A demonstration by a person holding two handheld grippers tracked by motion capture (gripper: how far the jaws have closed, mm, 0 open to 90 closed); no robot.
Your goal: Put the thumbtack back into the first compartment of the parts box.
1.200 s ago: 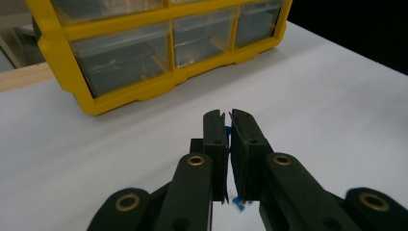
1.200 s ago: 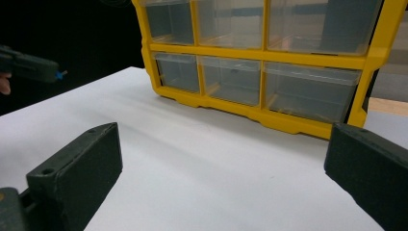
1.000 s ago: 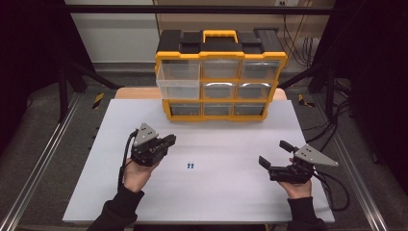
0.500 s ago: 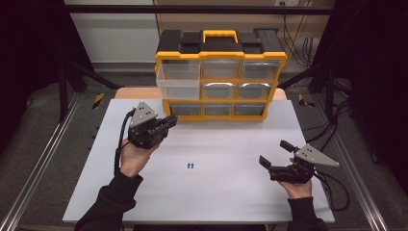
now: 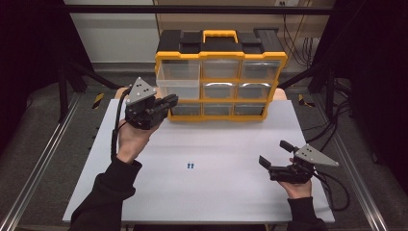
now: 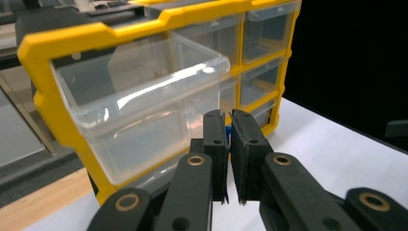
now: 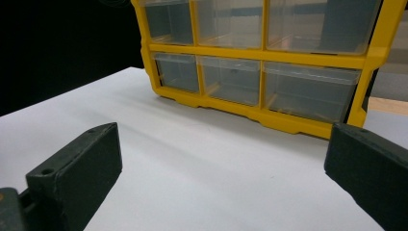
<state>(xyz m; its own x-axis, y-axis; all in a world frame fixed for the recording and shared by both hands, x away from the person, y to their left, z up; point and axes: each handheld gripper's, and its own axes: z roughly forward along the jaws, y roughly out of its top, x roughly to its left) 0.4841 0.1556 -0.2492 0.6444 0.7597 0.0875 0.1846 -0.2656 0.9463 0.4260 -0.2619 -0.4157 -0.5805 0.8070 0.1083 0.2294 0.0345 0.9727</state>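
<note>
White tabletop (image 5: pixel 231 144) bearing a yellow-framed organiser of clear plastic drawers (image 5: pixel 221 55) at its 12 o'clock edge, whose pulled-out clear drawer (image 5: pixel 178 89) juts toward 6 o'clock. We see the left gripper (image 5: pixel 171 101) raised just before it, jaws closed on what we take for a small blue piece (image 6: pixel 228 131); the drawer's open top lies at 10 o'clock from these jaws in the left gripper view. Well apart at 4 o'clock, the right gripper (image 5: pixel 274 153) rests wide open and empty, so we judge the left the nearer.
</note>
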